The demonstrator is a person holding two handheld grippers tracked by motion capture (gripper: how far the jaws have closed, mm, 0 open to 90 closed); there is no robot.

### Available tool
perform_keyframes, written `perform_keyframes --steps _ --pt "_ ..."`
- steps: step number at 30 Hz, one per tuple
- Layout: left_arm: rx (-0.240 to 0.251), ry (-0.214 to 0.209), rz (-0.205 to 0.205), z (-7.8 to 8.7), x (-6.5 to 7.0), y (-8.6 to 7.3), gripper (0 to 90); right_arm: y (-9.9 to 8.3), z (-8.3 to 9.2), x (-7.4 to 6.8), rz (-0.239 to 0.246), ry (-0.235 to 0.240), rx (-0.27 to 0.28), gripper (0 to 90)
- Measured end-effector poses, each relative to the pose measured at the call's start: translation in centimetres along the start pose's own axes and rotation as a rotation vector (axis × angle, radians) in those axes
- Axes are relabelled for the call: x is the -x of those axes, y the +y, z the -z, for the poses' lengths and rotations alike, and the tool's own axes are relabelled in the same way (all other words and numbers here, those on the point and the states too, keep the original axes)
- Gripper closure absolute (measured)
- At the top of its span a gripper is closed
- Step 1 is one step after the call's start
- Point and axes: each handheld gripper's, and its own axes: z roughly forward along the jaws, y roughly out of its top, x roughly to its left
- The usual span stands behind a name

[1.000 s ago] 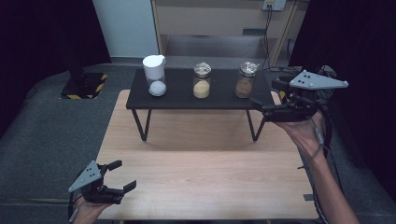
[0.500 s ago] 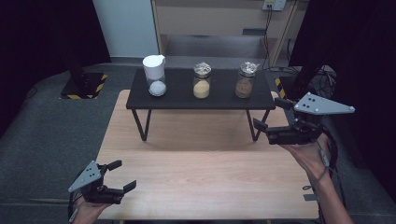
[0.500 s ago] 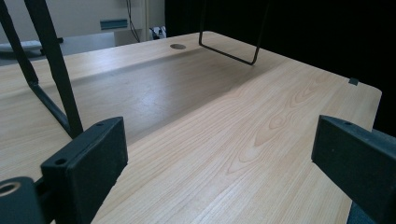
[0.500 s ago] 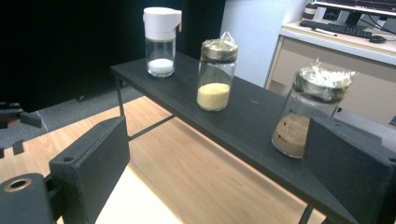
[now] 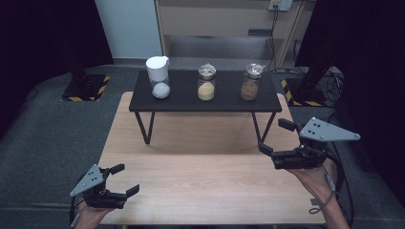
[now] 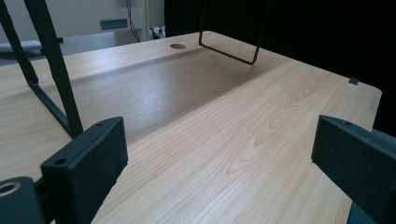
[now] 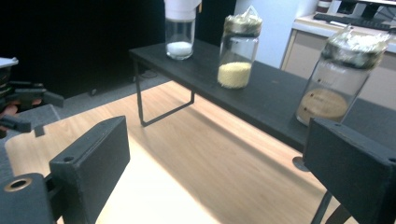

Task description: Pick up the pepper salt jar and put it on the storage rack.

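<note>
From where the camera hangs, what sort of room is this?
Probably a lab or recording studio, not a home. Dark drapes close it in, three sample jars stand in a row on a small black bench, and a person holds a two-jaw right gripper.

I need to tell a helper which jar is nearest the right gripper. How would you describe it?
Find the low black shelf standing on the far half of the wooden table. Three jars stand in a row on it; take the end one on the right gripper's side, the brown-filled jar. Its neighbour holds yellow grains.
</note>
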Motion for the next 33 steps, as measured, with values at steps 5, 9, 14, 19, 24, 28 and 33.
perform_keyframes --steps 5,9,14,19,24,28,33 --pt "-0.001 0.0 0.0 0.0 0.0 0.0 2.7 -1.3 0.1 -0.4 0.0 0.012 -0.013 8.1" --pt "0.0 0.0 0.0 0.0 0.0 0.0 2.7 -2.4 0.4 -0.7 -0.001 0.015 -0.013 8.1" --pt "0.0 0.0 0.001 0.0 0.0 0.0 2.7 -4.4 0.9 -0.9 -0.015 0.025 0.0 8.2" --pt "-0.001 0.0 0.001 0.0 0.0 0.0 2.7 -5.9 1.0 -1.3 -0.003 0.015 -0.004 8.2" --pt "0.0 0.001 0.001 0.0 0.0 0.0 2.7 -7.2 0.9 -1.4 -0.023 0.021 -0.013 8.2" --pt "0.0 0.001 0.0 0.0 0.0 0.0 2.7 -8.5 0.8 -1.6 -0.02 0.014 -0.015 8.3" --pt "-0.001 0.001 0.0 0.0 0.0 0.0 2.7 -9.8 0.6 -1.8 -0.024 0.021 -0.033 8.3"
